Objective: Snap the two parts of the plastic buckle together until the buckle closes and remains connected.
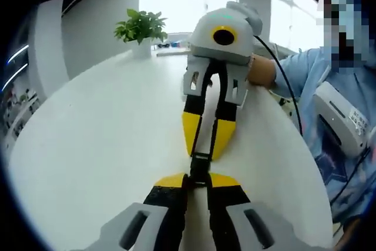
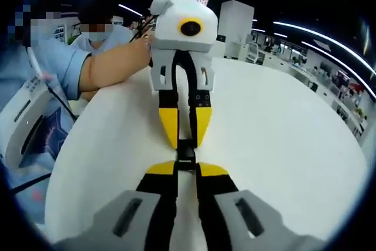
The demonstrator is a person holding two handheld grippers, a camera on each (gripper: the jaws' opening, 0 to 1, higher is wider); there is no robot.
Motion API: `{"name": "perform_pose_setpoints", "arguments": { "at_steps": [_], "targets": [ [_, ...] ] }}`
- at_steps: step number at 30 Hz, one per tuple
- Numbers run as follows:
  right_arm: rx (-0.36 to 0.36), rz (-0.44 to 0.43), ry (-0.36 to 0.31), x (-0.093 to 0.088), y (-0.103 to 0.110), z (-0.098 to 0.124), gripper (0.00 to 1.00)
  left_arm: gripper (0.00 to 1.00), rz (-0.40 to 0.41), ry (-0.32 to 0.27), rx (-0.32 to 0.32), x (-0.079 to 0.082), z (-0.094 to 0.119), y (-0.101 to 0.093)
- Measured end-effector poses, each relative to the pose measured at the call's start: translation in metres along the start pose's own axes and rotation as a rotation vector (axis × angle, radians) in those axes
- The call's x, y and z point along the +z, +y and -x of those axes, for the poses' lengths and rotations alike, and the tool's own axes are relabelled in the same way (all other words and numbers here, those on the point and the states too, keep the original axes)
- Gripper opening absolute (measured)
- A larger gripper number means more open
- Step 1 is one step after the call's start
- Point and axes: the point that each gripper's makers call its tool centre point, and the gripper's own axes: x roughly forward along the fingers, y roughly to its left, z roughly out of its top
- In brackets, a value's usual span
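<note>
Two grippers met tip to tip over the white table, each pinched on its own end of the black plastic buckle. In the left gripper view the left gripper rose from the bottom with its yellow-tipped jaws drawn close on the near end of the buckle, and the right gripper came down from above, its jaws narrowed to a wedge on the far end. The right gripper view mirrored this, with the right gripper below, the left gripper opposite, and the buckle held between the two sets of tips, just above the tabletop.

The buckle looked small, light and stiff, hard plastic that would likely slip under smooth pads, so a hold on the flat faces of each half, leaving the mating ends free, seemed best, with the push kept straight along its length.

Most of the buckle was covered by the jaws, so whether the halves had latched could not be told. Beyond the right gripper a person's forearm reached in, and a potted plant stood at the table's far edge
</note>
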Motion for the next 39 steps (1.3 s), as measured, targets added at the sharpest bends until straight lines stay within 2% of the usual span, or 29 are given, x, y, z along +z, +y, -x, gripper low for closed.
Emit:
{"name": "perform_pose_setpoints", "arguments": {
  "at_steps": [2, 7, 12, 14, 16, 19, 23, 25, 26, 27, 28, 29, 30, 33, 37, 39],
  "targets": [
    [0.007, -0.046, 0.007, -0.004, -0.005, -0.001, 0.12, 0.12, -0.002, -0.006, 0.0, 0.001, 0.0, 0.005],
    [0.004, -0.076, 0.006, -0.01, -0.023, -0.007, 0.12, 0.11, 0.02, -0.031, 0.004, 0.003, -0.003, 0.017],
    [0.008, -0.08, -0.001, -0.011, -0.039, -0.011, 0.12, 0.11, 0.021, -0.027, 0.002, 0.006, -0.005, 0.029],
    [0.015, -0.08, -0.004, -0.011, -0.043, -0.011, 0.12, 0.11, 0.036, -0.026, -0.017, 0.007, -0.004, 0.029],
    [0.003, -0.084, -0.003, -0.013, -0.049, -0.012, 0.12, 0.11, 0.039, -0.01, 0.008, 0.008, -0.004, 0.038],
    [0.014, -0.074, 0.005, -0.015, -0.061, -0.018, 0.12, 0.11, 0.054, 0.003, 0.003, 0.009, -0.009, 0.043],
    [0.013, -0.09, 0.008, -0.017, -0.079, -0.02, 0.12, 0.11, 0.069, -0.03, 0.058, 0.012, -0.022, 0.065],
    [0.012, -0.087, 0.001, -0.016, -0.088, -0.02, 0.12, 0.11, 0.1, -0.034, 0.055, 0.011, -0.028, 0.07],
    [0.004, -0.092, 0.0, -0.016, -0.092, -0.02, 0.12, 0.11, 0.112, -0.037, 0.078, 0.011, -0.031, 0.077],
    [0.001, -0.097, 0.001, -0.018, -0.098, -0.023, 0.12, 0.11, 0.121, -0.071, 0.049, 0.015, -0.031, 0.077],
    [-0.007, -0.109, -0.004, -0.018, -0.102, -0.025, 0.12, 0.11, 0.145, -0.062, 0.105, 0.011, -0.032, 0.09],
    [-0.01, -0.109, -0.007, -0.018, -0.106, -0.027, 0.12, 0.11, 0.161, -0.07, 0.104, 0.01, -0.036, 0.093],
    [-0.015, -0.11, -0.008, -0.017, -0.106, -0.026, 0.12, 0.11, 0.172, -0.082, 0.108, 0.011, -0.042, 0.097],
    [-0.028, -0.116, -0.015, -0.019, -0.113, -0.03, 0.12, 0.12, 0.189, -0.113, 0.108, 0.014, -0.041, 0.11],
    [-0.038, -0.122, -0.015, -0.02, -0.116, -0.029, 0.12, 0.12, 0.191, -0.113, 0.131, 0.015, -0.044, 0.118],
    [-0.056, -0.128, -0.014, -0.022, -0.121, -0.031, 0.12, 0.12, 0.199, -0.112, 0.158, 0.014, -0.058, 0.125]
  ]
}}
